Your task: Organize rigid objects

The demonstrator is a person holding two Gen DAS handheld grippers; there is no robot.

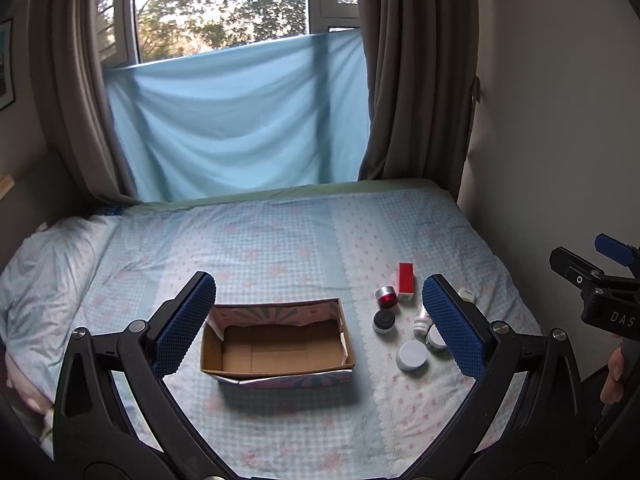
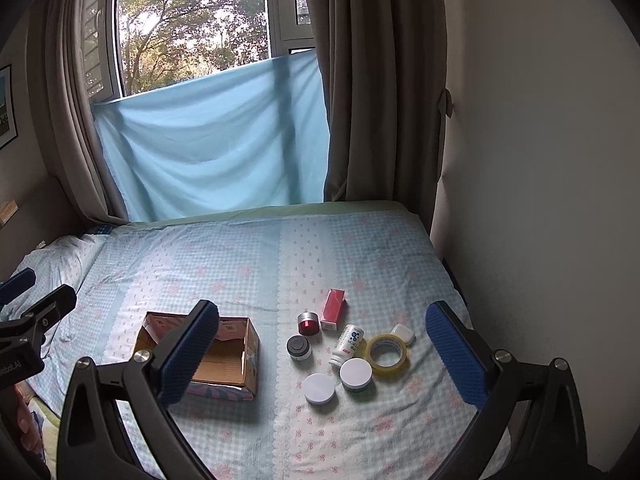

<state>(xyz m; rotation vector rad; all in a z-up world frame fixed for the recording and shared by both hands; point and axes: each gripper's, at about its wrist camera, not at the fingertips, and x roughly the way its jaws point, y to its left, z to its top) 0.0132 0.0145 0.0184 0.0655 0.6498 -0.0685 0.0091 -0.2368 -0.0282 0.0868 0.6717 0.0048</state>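
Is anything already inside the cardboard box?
No. In the left wrist view the cardboard box shows only its bare brown floor; the items lie on the bedsheet beside it.

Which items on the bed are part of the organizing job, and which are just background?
Job items:
cardboard box, empty
red box
red jar
grey jar
white bottle
tape roll
white case
two white-lidded jars

Background:
pillow
blue cloth
curtains
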